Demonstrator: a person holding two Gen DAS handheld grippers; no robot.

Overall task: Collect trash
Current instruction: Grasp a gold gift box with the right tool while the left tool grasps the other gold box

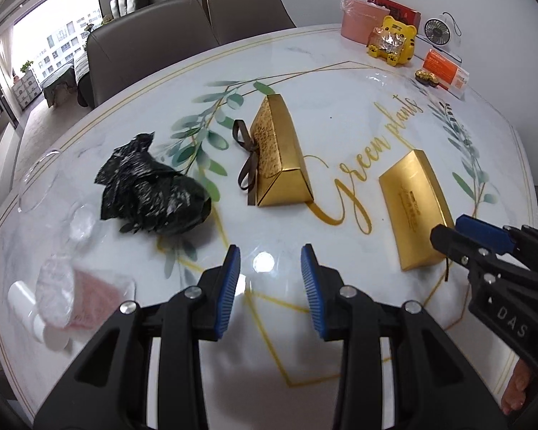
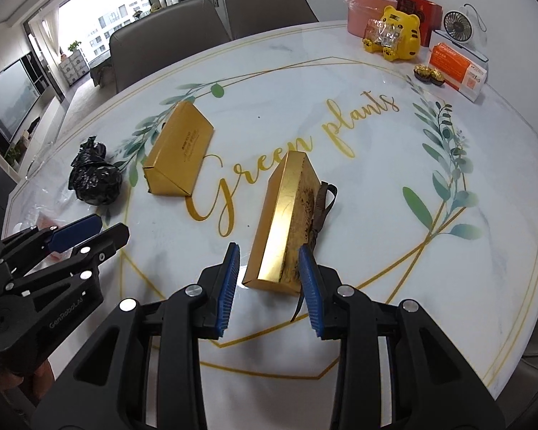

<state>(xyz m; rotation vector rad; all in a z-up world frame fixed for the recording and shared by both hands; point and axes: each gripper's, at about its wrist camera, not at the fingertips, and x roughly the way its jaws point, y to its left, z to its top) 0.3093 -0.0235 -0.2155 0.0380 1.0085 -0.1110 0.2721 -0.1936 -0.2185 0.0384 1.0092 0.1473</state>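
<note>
A crumpled black plastic bag (image 1: 150, 186) lies on the table's left, also in the right wrist view (image 2: 95, 175). Two gold boxes lie mid-table: one with a brown ribbon (image 1: 279, 154), (image 2: 177, 150), and another (image 1: 415, 208) close to my right gripper, (image 2: 286, 225). My left gripper (image 1: 270, 286) is open and empty, above bare table just short of the bag and the ribbon box; it also shows in the right wrist view (image 2: 96, 233). My right gripper (image 2: 269, 283) is open, its fingertips on either side of the near end of the second gold box; it also shows in the left wrist view (image 1: 458, 231).
A pink pouch and white bottle (image 1: 53, 308) lie at the near left. At the far right stand a pink container (image 1: 362, 21), a yellow tiger figure (image 1: 394, 41), a small fan (image 1: 439, 32), an orange box (image 1: 446, 70) and gold-wrapped chocolates (image 1: 426, 78). Chairs (image 1: 143, 46) line the far edge.
</note>
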